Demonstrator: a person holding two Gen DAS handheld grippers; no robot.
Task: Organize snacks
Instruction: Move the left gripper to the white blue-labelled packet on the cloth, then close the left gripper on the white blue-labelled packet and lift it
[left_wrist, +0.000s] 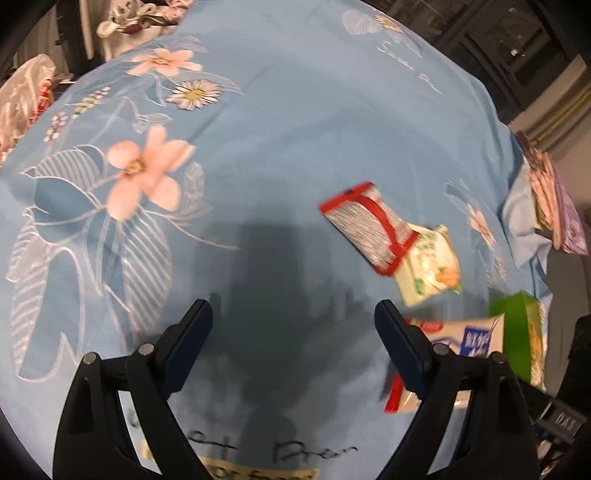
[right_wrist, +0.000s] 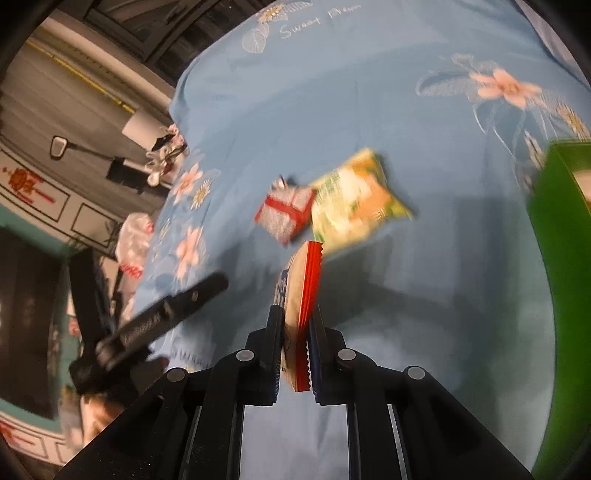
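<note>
Right gripper (right_wrist: 297, 354) fingers clamped on cream-and-red packet (right_wrist: 301, 295), near green box (right_wrist: 561, 258). Left gripper (left_wrist: 293, 332) wide open, empty. Red-trimmed packet (left_wrist: 364, 225) and green-yellow packet (left_wrist: 430, 266) remain on bedsheet (left_wrist: 295, 129).

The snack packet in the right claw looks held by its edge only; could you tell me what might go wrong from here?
1. The right claw pinches the cream packet by its red crimped edge alone, so it may slip or swing loose.
2. The green box stands close on the right; the hanging packet could catch its wall.
3. Both views are motion-blurred, so a fast swing might brush the green-and-yellow packet on the cloth.
</note>
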